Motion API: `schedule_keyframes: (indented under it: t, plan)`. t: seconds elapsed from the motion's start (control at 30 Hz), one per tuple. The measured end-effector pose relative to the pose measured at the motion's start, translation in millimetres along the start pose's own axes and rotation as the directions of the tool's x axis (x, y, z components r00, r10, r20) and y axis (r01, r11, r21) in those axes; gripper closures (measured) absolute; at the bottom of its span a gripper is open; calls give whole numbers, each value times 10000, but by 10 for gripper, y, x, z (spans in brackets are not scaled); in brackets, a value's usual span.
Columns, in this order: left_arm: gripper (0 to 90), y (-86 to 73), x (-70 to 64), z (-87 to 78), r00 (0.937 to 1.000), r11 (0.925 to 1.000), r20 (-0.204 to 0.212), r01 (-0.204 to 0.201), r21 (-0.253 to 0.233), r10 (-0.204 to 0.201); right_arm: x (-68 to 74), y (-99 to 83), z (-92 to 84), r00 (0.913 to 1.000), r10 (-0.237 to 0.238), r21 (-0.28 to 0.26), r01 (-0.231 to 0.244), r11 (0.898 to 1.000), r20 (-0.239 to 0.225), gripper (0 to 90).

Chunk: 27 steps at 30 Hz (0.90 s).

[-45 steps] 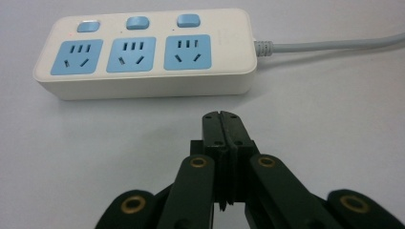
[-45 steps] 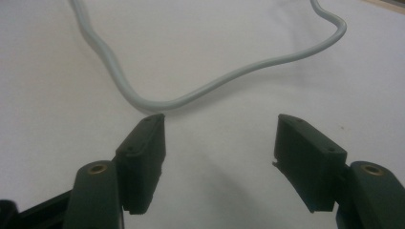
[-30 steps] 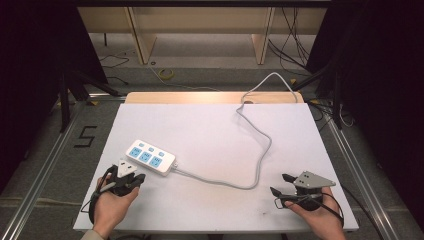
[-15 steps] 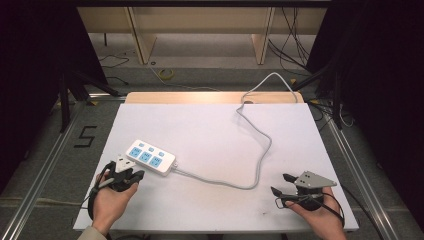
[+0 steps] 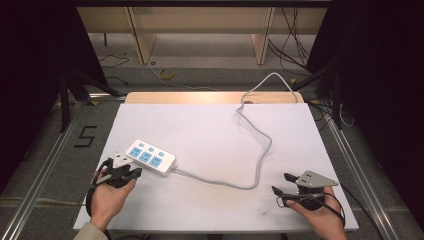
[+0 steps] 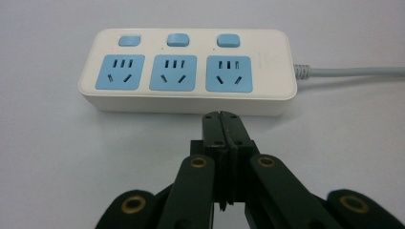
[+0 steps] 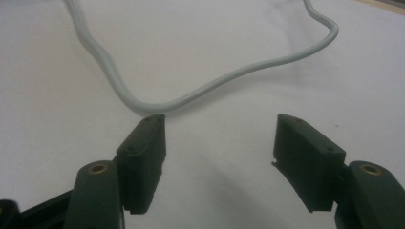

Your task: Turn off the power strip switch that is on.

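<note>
A white power strip (image 5: 150, 156) with three blue sockets and three blue switches lies on the white table top (image 5: 215, 125), left of centre. Its grey cable (image 5: 260, 165) curls right and runs off the far edge. My left gripper (image 5: 135, 173) sits just in front of the strip, held by a hand, with its jaws shut on nothing. In the left gripper view the closed tips (image 6: 222, 117) point at the strip's near side (image 6: 188, 71), a small gap away. My right gripper (image 5: 281, 183) rests at the front right, open and empty. The cable's bend (image 7: 191, 95) lies beyond its jaws (image 7: 219, 138).
A wooden strip (image 5: 200, 97) borders the table's far edge. Metal rails (image 5: 50, 160) run along both sides, and a "5" (image 5: 86, 136) is marked on the floor at left. Loose cables lie on the floor beyond the table.
The left hand has crept slightly forward toward the power strip. The right hand and the strip have not moved.
</note>
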<state>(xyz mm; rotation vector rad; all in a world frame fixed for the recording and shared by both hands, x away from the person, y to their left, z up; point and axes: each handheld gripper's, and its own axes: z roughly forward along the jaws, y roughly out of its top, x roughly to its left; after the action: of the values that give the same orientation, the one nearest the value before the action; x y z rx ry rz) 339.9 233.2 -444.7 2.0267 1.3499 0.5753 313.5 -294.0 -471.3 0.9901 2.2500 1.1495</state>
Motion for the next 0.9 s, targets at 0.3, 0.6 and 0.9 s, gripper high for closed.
schedule_keyframes:
  t: [0.3, 0.6, 0.9]
  plan:
    - [899, 56, 24, 34, 9999, 9999, -37, -135, 85, 135, 11, 5, 10, 10000, -26, 28, 26, 10000, -36, 363]
    - [899, 115, 55, 66, 9998, 9998, -117, -127, 155, 129, 19, 7, 24, 9999, -71, 78, 72, 9999, -90, 362]
    - [899, 185, 53, 104, 9995, 9994, -178, -250, 218, 254, 18, 6, 24, 9999, -62, 75, 63, 10000, -81, 361]
